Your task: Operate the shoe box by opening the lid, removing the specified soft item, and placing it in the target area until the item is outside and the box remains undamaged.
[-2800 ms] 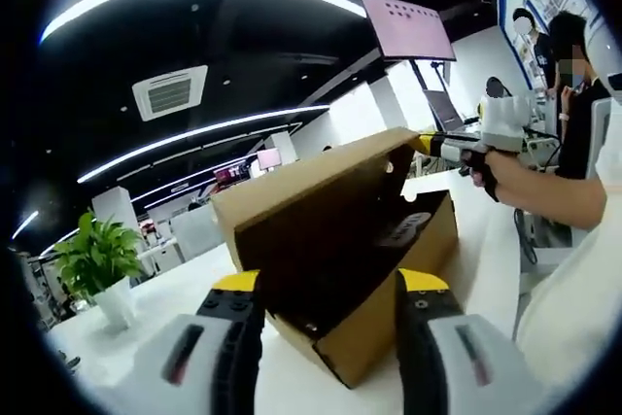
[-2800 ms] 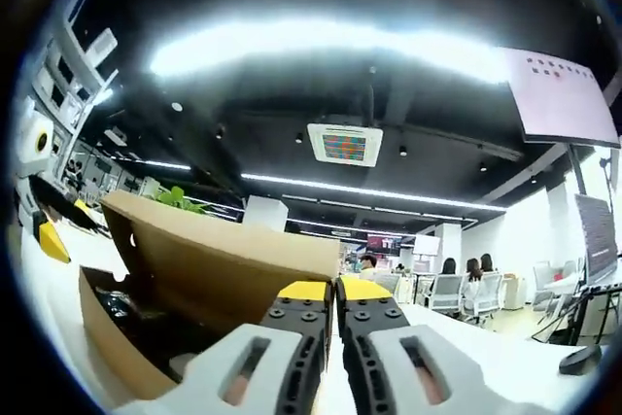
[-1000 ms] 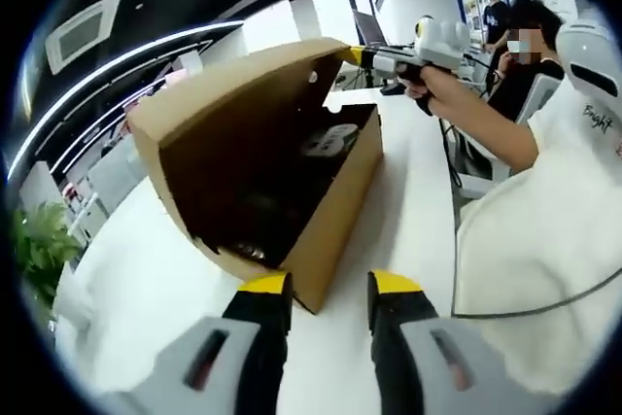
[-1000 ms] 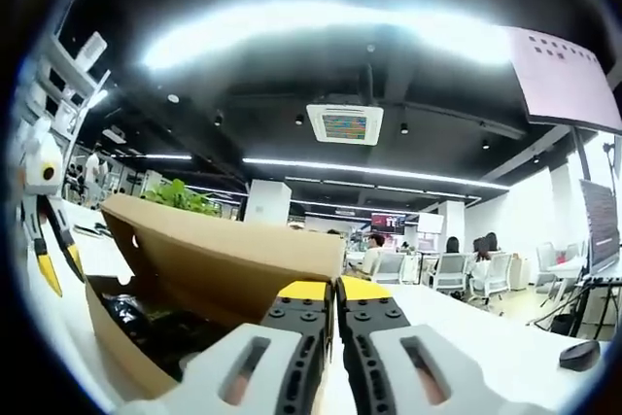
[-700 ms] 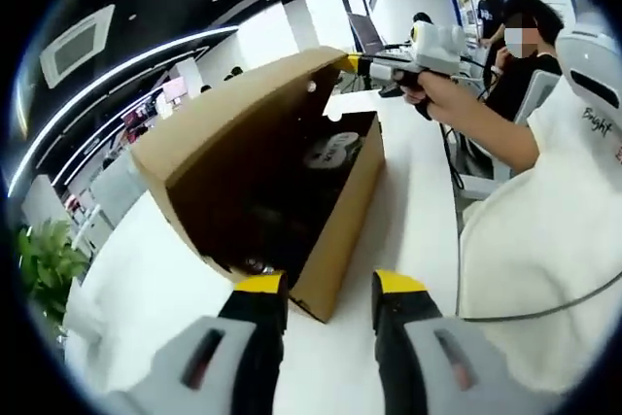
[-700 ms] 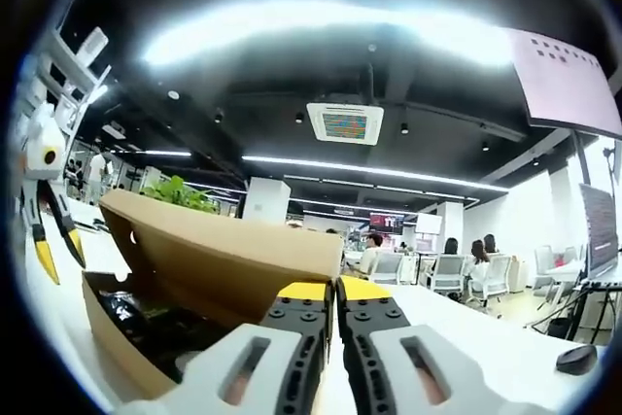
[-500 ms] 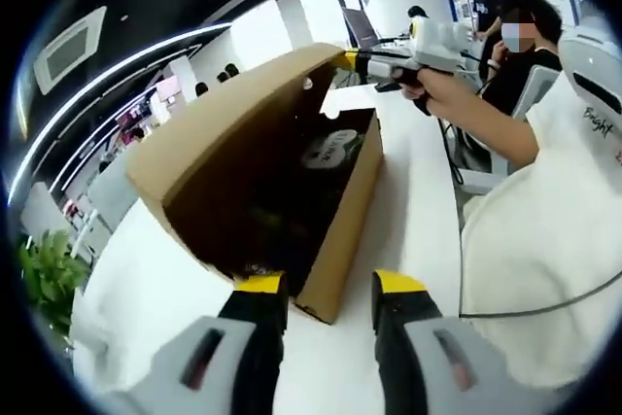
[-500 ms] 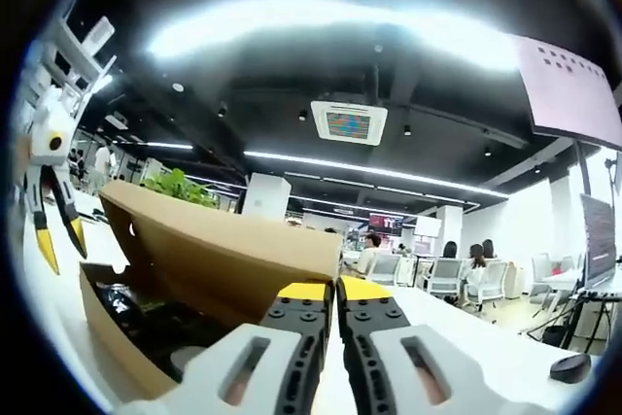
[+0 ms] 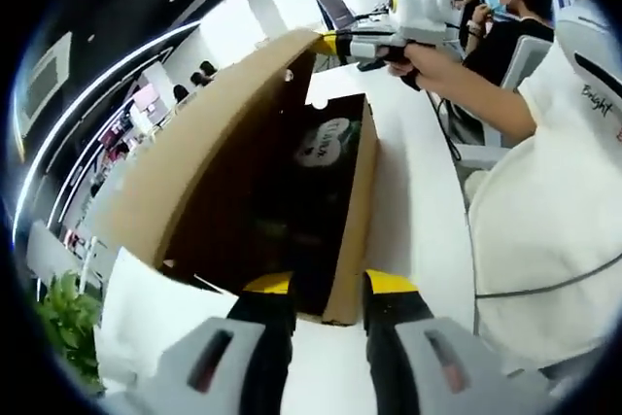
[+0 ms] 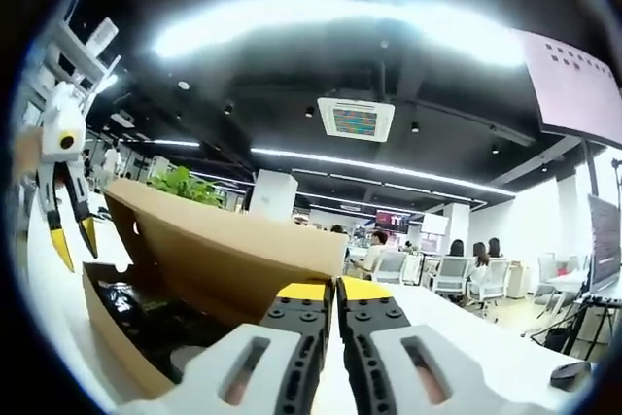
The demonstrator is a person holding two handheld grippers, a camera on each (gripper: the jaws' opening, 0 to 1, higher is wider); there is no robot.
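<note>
The right gripper (image 10: 336, 289), fingers pinching the raised brown cardboard lid (image 10: 224, 250), props open the shoe box (image 9: 352, 211) on the white counter (image 9: 413, 201) while the left gripper (image 9: 328, 284) hovers with fingers spread.

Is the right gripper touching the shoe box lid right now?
Touching. In the left gripper view, the right gripper has its yellow tips closed on the corner of the raised lid, holding it open.
</note>
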